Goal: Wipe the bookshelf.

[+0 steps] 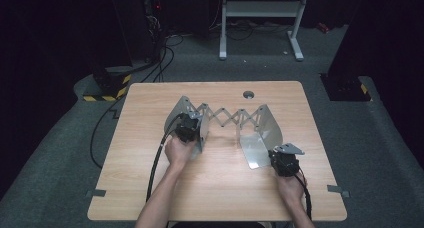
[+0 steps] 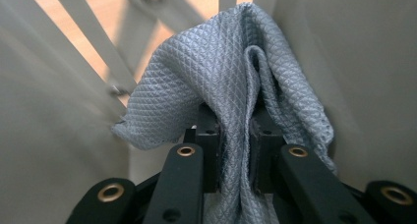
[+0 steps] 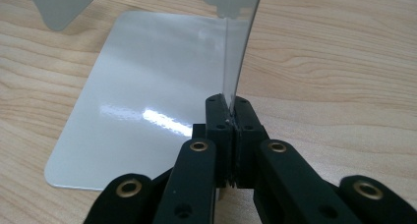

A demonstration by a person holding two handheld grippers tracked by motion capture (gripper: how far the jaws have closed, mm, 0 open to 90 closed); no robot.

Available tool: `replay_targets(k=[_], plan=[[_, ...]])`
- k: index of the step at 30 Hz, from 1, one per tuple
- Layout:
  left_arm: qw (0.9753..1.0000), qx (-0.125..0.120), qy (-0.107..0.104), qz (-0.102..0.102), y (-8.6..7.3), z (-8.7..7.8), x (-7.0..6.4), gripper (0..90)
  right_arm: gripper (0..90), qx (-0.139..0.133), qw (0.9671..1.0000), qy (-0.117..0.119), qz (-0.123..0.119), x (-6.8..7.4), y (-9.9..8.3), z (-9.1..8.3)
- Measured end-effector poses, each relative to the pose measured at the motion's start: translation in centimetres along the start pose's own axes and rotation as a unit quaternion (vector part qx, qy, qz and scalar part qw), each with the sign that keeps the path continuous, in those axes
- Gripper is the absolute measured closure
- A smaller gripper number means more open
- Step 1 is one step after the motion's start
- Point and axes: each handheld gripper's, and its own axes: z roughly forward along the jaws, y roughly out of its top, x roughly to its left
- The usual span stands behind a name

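The metal rack (image 1: 225,119), an expanding stand with a scissor lattice between two upright end plates, is sitting near the middle of the wooden table (image 1: 150,188), toward its far side. Its left end plate (image 1: 181,113) is standing upright, and the left gripper (image 1: 186,129) is working just inside it, with the person's left hand (image 1: 179,150) gripping the tool from behind.

In the left gripper view, the left gripper (image 2: 235,130) is clamping firmly on a grey cloth (image 2: 216,81) with a diamond weave. The cloth is bunching up above the jaws and is pressing against the pale plate surface on the right of that view, while the lattice bars are crossing behind it.

Moving right, the scissor lattice (image 1: 230,117) is spanning the gap to the right end plate (image 1: 267,120). A flat base plate (image 1: 254,150) is lying on the table in front of it.

At the right, the right gripper (image 1: 278,157) is meeting the rack's near right corner, held by the right hand (image 1: 291,185). In the right gripper view, the right gripper (image 3: 230,113) is pinching the thin edge of an upright sheet (image 3: 241,42), jaws fully closed on it, with the glossy base plate (image 3: 133,101) lying just beside on the left.
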Motion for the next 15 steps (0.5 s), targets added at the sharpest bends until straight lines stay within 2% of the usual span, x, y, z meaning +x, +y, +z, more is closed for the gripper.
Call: replay_targets(k=[2,4,9,11,15], plan=[[1.0000,0.006,-0.002,-0.001,-0.3,0.3,0.0,78.4,88.9,0.000,1.0000,0.000,0.000,0.0,0.0,0.0],[1.0000,0.002,-0.004,-0.001,-0.4,0.1,0.0,78.4,88.9,0.000,1.0000,0.000,0.000,0.0,0.0,0.0],[0.9991,-0.040,-0.013,-0.004,0.5,-2.1,0.2,78.4,88.8,-0.001,1.0000,0.001,-0.002,0.0,0.0,0.0],[0.9979,-0.062,-0.017,-0.003,1.1,-3.3,0.2,78.5,88.8,-0.001,1.0000,0.001,-0.002,0.0,0.0,0.0],[0.9957,-0.091,-0.018,0.001,2.2,-5.0,0.2,78.4,88.8,-0.001,1.0000,0.000,-0.002,0.0,0.0,0.0]])
